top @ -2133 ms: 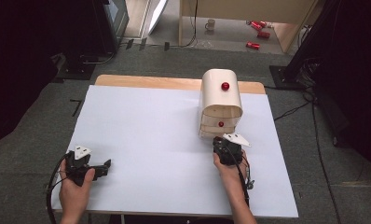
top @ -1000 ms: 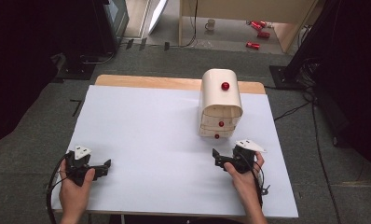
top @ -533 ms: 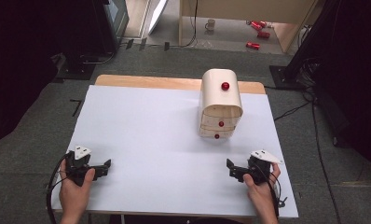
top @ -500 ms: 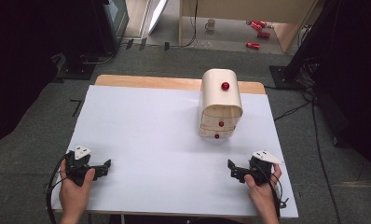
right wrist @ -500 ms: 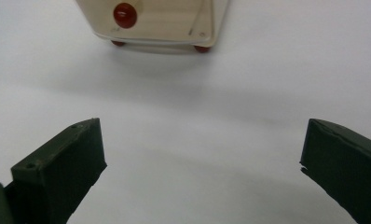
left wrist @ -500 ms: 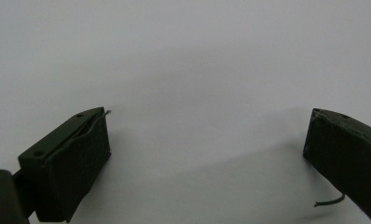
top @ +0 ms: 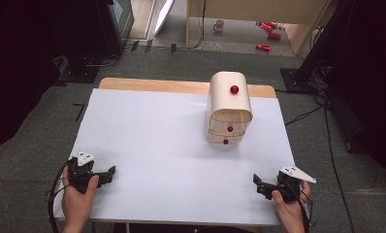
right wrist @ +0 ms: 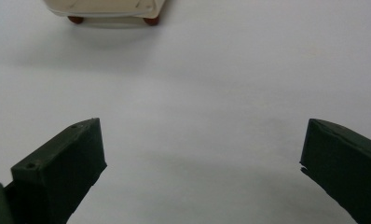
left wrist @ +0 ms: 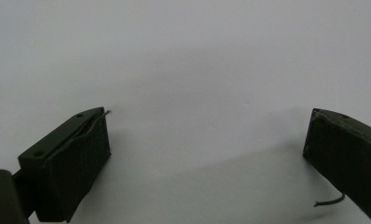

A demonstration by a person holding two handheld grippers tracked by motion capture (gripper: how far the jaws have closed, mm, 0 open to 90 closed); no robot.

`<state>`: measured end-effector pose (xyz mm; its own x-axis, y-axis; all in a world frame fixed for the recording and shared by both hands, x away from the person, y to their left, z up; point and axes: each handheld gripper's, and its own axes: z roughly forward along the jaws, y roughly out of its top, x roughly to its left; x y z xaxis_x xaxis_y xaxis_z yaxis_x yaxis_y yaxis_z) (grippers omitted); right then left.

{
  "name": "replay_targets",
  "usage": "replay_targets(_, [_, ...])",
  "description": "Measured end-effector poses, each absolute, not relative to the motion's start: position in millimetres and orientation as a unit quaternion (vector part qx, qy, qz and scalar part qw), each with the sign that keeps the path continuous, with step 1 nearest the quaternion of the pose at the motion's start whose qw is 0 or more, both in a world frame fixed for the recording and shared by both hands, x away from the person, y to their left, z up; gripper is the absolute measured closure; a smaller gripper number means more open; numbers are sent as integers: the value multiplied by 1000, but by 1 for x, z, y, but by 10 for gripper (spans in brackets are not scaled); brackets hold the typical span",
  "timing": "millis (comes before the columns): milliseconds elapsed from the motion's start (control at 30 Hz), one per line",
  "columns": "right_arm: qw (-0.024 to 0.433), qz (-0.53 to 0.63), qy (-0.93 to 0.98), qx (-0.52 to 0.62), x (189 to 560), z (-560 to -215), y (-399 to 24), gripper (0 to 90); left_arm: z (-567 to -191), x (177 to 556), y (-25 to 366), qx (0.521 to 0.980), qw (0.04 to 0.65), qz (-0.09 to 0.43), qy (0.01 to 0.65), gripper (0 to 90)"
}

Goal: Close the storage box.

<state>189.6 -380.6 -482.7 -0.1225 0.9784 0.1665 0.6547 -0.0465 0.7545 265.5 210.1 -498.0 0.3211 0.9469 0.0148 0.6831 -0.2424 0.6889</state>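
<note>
A small cream drawer chest (top: 230,109) with red knobs (top: 230,129) stands on the white table (top: 162,141), right of centre. At the near left corner, a hand holds my left gripper (top: 109,173), which lies open on the table. The left gripper view shows its jaws (left wrist: 207,140) wide apart over bare white surface. Near the front right corner, well short of the chest, is my right gripper (top: 258,185), also open and empty. In the right gripper view its jaws (right wrist: 202,149) frame bare table, and the chest's lower edge (right wrist: 104,7) sits at the top left.
The white sheet covers a wooden tabletop (top: 181,86) that shows along the far edge. Cables (top: 53,204) trail from both grippers off the near edge. Dark floor, stands and red cans (top: 264,47) lie beyond the table.
My right gripper has drawn back from the front of the chest to the near right corner of the table. The left gripper has stayed put.
</note>
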Motion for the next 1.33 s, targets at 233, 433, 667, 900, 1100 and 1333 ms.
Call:
replay_targets(233, [230, 352, 650, 633, 178, -489, -396, 0, -498, 265, 210, 756, 297, 222, 539, 3])
replay_targets(433, [237, 333, 654, 636, 170, -496, -403, 0, -498, 265, 210, 756, 297, 222, 539, 3])
replay_targets(667, [236, 321, 666, 630, 169, -499, -402, 0, -498, 265, 210, 756, 297, 222, 539, 3])
replay_targets(900, [250, 289, 688, 616, 171, -503, -395, 0, -498, 265, 210, 756, 297, 222, 539, 3])
replay_targets(1100, [257, 292, 683, 618, 169, -505, -394, 0, -498, 266, 210, 756, 297, 221, 539, 3])
replay_targets(1333, [258, 294, 681, 619, 169, -505, -394, 0, -498, 266, 210, 757, 297, 221, 539, 3])
